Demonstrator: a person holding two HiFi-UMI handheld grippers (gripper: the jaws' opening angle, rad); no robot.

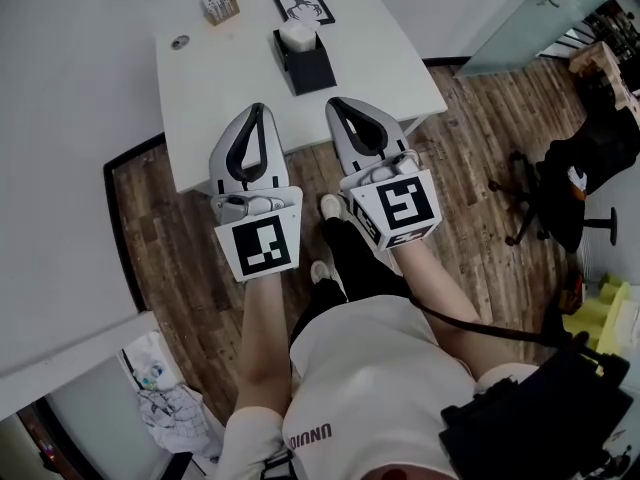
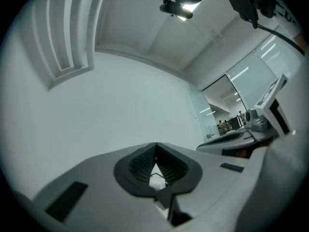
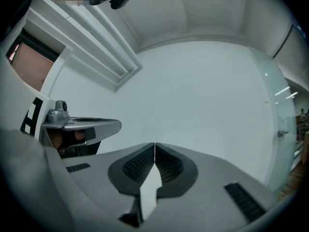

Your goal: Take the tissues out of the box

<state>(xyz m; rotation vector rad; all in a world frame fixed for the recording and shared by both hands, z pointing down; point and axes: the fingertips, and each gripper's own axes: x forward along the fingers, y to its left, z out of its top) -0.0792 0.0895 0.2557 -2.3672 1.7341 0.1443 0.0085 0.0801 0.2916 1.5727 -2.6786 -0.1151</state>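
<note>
A black tissue box (image 1: pixel 305 63) stands on the white table (image 1: pixel 240 88), with a white tissue (image 1: pixel 297 34) sticking out of its top. Both grippers hang side by side over the table's near edge, short of the box. My left gripper (image 1: pixel 258 107) is shut with nothing in it; its tips meet in the left gripper view too (image 2: pixel 156 144). My right gripper (image 1: pixel 333 102) is also shut and empty, its tips touching in the right gripper view (image 3: pixel 154 144). Both gripper views face a bare white wall, so the box is hidden there.
A small wooden holder with pens (image 1: pixel 220 6), a round dark disc (image 1: pixel 180 41) and a black-framed picture (image 1: pixel 303 6) lie at the table's far side. A black office chair (image 1: pixel 575 183) stands to the right on the wooden floor, and a glass door (image 1: pixel 535 13) is beyond it.
</note>
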